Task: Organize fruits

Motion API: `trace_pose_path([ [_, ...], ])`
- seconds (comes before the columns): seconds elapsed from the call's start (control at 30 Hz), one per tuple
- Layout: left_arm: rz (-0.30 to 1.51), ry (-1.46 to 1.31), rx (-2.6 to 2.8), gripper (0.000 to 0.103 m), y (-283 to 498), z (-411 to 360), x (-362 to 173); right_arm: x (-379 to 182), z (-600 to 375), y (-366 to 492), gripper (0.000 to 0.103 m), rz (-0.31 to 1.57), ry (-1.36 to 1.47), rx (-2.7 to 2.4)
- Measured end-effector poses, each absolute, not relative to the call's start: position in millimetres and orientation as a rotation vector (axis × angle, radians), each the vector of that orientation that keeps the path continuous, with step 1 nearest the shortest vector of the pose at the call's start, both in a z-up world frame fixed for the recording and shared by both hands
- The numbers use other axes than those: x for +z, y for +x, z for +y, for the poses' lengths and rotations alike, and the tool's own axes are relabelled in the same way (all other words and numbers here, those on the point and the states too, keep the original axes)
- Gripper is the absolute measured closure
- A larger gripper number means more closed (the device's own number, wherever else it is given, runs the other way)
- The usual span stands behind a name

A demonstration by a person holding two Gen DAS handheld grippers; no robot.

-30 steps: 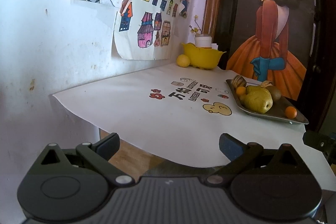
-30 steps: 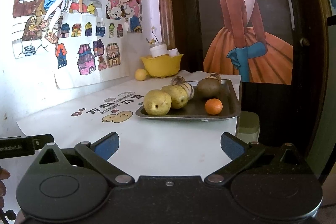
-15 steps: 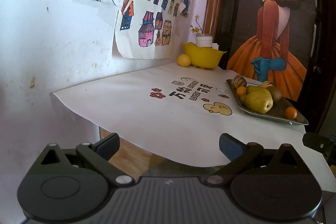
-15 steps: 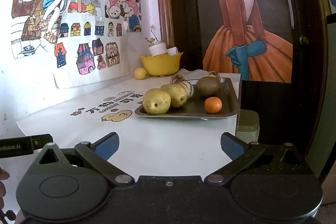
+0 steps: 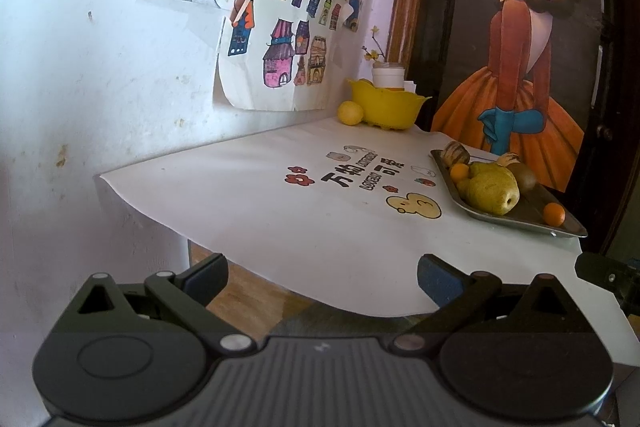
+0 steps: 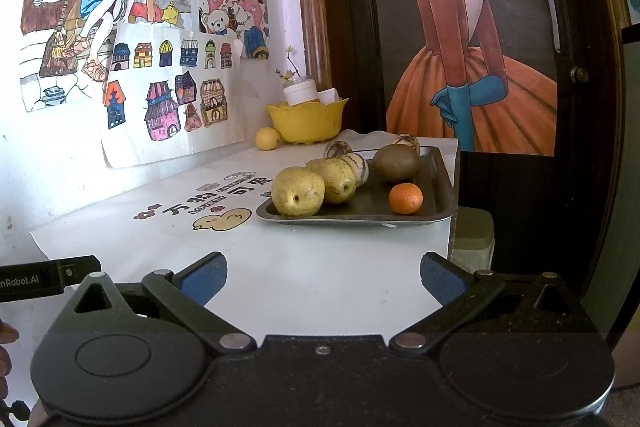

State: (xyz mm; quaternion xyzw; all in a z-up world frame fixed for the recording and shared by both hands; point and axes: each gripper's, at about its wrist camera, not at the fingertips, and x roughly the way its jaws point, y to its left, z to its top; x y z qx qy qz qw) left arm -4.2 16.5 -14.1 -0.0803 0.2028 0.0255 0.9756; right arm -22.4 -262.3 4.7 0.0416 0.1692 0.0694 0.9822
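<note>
A metal tray (image 6: 438, 171) on the white table holds two yellow pears (image 6: 298, 191), a brown kiwi (image 6: 396, 162), striped round fruits (image 6: 358, 167) and a small orange (image 6: 405, 198). The left wrist view shows the same tray (image 5: 564, 225) at the right, with a pear (image 5: 494, 191) and two small oranges (image 5: 554, 213). A yellow bowl (image 6: 306, 121) stands in the far corner, a lemon (image 6: 267, 138) beside it. My right gripper (image 6: 323, 279) is open and empty, short of the tray. My left gripper (image 5: 322, 277) is open and empty at the table's near edge.
The white cloth (image 5: 280, 211) carries printed cartoons and characters. Drawings hang on the wall (image 6: 132, 67) at left; a dark door with a painted figure (image 6: 472, 67) stands behind. A white cup (image 6: 299, 91) sits in the bowl. The other gripper's tip (image 6: 48, 279) shows at the left.
Both grippers have moved slightly closer to the table and tray. Their jaws stay open; no fruit has moved.
</note>
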Motion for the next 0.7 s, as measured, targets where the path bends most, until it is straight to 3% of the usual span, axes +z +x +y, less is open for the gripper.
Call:
trace_pose_path([
  [0.7,0.426,-0.115,0.095,0.000,-3.7,10.1,-12.3,3.1,-262.6,-21.8,0.001,0.346,0.085,0.140],
])
